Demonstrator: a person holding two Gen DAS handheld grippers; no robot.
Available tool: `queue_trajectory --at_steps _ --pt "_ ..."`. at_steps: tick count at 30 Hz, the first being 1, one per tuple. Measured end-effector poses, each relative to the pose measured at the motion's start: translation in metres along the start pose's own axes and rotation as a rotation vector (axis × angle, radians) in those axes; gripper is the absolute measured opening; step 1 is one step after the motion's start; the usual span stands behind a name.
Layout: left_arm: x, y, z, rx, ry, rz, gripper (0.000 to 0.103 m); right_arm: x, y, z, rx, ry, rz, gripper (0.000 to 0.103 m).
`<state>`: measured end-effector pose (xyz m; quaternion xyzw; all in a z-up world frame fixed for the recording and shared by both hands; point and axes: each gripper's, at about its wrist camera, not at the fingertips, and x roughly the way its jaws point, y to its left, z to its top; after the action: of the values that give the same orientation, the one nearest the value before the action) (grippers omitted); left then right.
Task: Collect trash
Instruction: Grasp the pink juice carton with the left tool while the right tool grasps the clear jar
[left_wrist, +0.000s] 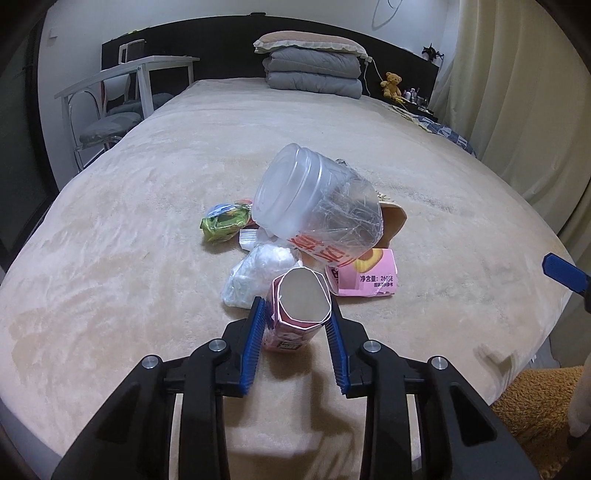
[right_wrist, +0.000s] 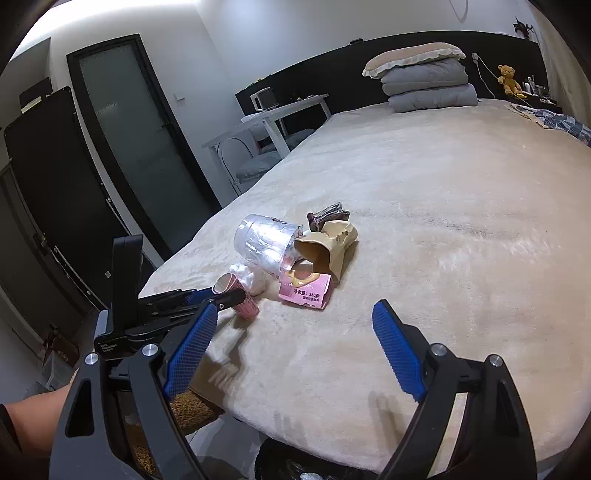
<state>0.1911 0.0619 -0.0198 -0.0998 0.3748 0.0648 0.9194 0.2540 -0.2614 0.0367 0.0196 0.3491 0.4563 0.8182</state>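
Bedroom. Big bed (left_wrist: 184, 192) under a beige plush cover, dark headboard (left_wrist: 229, 55), white walls (right_wrist: 295, 22). Folded grey quilts (left_wrist: 314, 74) with a pillow (left_wrist: 306, 42) stacked on top by the headboard. Teddy bear (left_wrist: 392, 83) on the headboard ledge. White desk (right_wrist: 273, 114) and chair (left_wrist: 107, 122) beside the bed. Cream curtain (left_wrist: 524, 92), dark frosted-glass door (right_wrist: 136, 125).

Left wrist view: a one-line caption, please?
Left gripper shut on pink paper cup beside trash pile on beige bed.
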Motion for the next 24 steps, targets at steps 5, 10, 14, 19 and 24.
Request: queue_trajectory --at_steps 5,10,14,19,24 --pt "-0.01 0.009 -0.003 -0.025 0.003 -0.042 0.031 0.025 0.009 0.0 0.023 0.027 -0.016 0.085" --pt "-0.011 0.023 -0.009 -0.07 0.033 -0.067 0.031 0.061 0.022 -0.005 0.05 0.094 0.003 0.085" --pt "-0.02 0.03 -0.012 -0.083 0.021 -0.081 0.031 0.086 0.027 -0.006 0.09 0.124 0.016 0.095" --pt "-0.033 0.043 -0.017 -0.115 0.008 -0.085 0.031 0.105 0.026 0.003 0.148 0.115 -0.024 0.095" --pt "-0.047 0.057 -0.02 -0.136 -0.026 -0.074 0.031 0.121 0.031 0.016 0.163 0.103 -0.052 0.095"
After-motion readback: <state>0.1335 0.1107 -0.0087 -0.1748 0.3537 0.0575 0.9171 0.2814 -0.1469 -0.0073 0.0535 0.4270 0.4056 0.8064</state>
